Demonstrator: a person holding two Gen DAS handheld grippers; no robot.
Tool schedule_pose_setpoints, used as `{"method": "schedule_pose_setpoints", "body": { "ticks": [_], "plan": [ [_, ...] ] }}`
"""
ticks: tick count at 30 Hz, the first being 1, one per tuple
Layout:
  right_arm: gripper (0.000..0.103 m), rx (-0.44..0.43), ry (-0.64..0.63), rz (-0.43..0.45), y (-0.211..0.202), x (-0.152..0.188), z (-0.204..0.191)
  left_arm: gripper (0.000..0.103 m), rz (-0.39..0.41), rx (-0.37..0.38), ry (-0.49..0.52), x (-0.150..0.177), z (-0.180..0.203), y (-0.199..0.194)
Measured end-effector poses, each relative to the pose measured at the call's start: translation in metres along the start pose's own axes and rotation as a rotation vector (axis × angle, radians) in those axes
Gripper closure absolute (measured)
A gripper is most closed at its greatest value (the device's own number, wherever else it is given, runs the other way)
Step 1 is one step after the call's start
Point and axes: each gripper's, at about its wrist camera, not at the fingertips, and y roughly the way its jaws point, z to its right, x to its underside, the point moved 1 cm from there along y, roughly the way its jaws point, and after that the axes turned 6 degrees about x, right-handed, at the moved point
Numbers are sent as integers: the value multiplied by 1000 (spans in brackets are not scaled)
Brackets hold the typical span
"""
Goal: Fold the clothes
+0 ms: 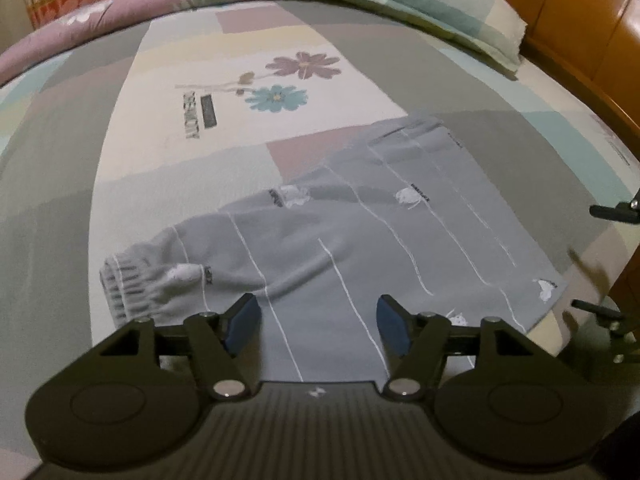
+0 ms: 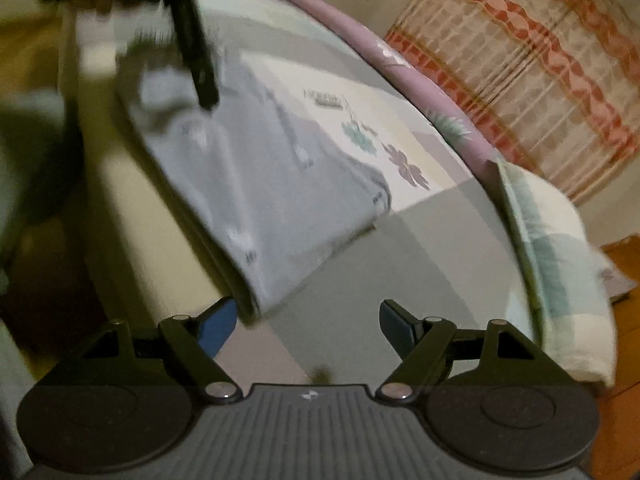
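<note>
Our left gripper (image 1: 318,326) has its blue-padded fingers (image 1: 244,322) spread wide, hanging over the near part of the grey garment (image 1: 360,232) with nothing clamped between them; whether the pads brush the cloth we cannot tell. Our right gripper (image 2: 308,326) also has its fingers (image 2: 218,326) wide apart and empty, the left pad just beside the garment's folded corner, bare bedsheet (image 2: 420,248) between them. The garment, grey with thin white stripes and a ribbed cuff (image 1: 124,284), lies partly folded near the bed's edge. Beyond it we see the flower print (image 1: 276,98), a pillow (image 1: 420,4) and a mauve quilt (image 1: 132,0).
</note>
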Motion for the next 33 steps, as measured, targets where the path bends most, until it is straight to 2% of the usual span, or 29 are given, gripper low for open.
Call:
{"method": "schedule_pose_setpoints", "body": {
  "ticks": [5, 7, 9, 11, 13, 17, 21, 25, 27, 29, 33],
  "plan": [
    [22, -91, 211, 64, 11, -30, 20, 35, -9, 4, -1, 7, -4, 2],
    [32, -148, 288, 59, 31, -38, 22, 35, -8, -5, 5, 12, -7, -3],
    [58, -204, 355, 7, 52, -37, 19, 35, -11, -24, 16, 19, -11, -9],
    [65, -231, 376, -44, 67, -27, 13, 35, -14, -39, 32, 29, -15, -14],
    [64, -243, 393, -61, 68, -21, 14, 35, -11, -37, 51, 40, -20, -19],
    [64, -265, 443, -64, 60, -15, 26, 35, -13, -23, 80, 35, -18, -27],
    [64, -243, 501, -19, 66, -30, 51, 34, 38, -1, 120, 10, -11, -25],
    [64, -238, 591, -19, 96, -44, 71, 34, 28, 36, 58, -2, -20, -5],
    [64, -229, 625, -63, 116, -41, 74, 34, 11, 29, 10, 5, -31, 4],
    [65, -209, 644, -130, 136, -30, 74, 34, 39, 57, -14, 16, -40, 0],
    [64, -212, 708, -141, 134, -23, 85, 34, 31, 58, -29, 19, -47, -9]
  ]
}}
